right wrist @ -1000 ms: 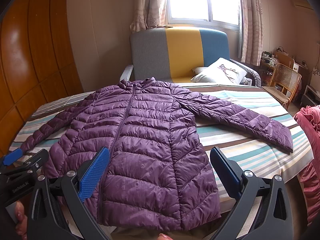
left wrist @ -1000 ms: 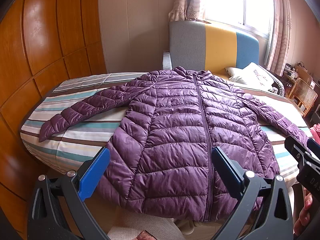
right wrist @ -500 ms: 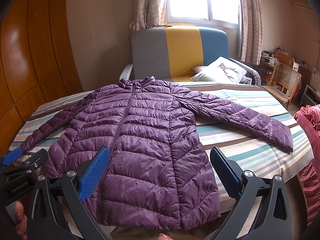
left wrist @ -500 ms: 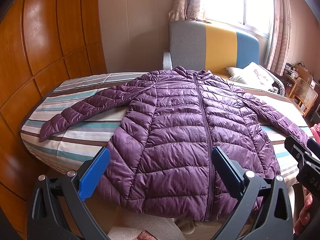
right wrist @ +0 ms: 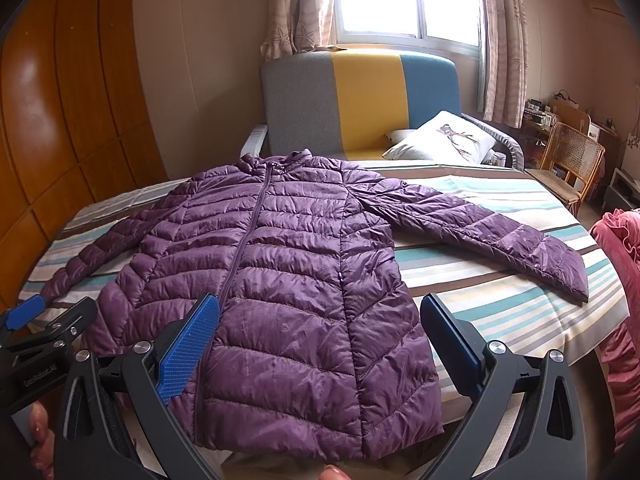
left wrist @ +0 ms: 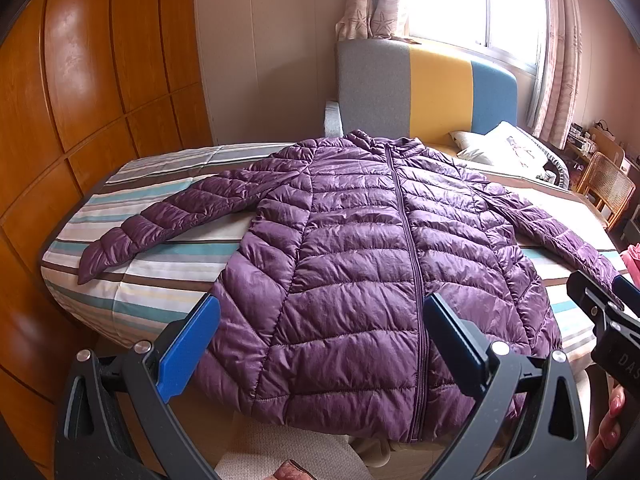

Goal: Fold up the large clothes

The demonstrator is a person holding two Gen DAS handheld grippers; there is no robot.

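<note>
A purple quilted puffer jacket [left wrist: 360, 272] [right wrist: 288, 280] lies zipped and face up on the striped bed [left wrist: 152, 280] [right wrist: 500, 312], collar toward the far sofa, both sleeves spread outward, hem hanging slightly over the near edge. My left gripper [left wrist: 320, 344] hovers open above the hem's left half, nothing between its blue pads. My right gripper [right wrist: 318, 340] hovers open above the hem's right half, also holding nothing. In the left wrist view the right gripper shows at the right edge; in the right wrist view the left gripper shows at the lower left.
A grey, yellow and blue sofa [right wrist: 360, 100] with a white cushion [right wrist: 444, 140] stands behind the bed under the window. Wooden wardrobe panels [left wrist: 100, 100] line the left. A rattan chair [right wrist: 572, 164] is at the right, pink fabric [right wrist: 616, 280] beside the bed.
</note>
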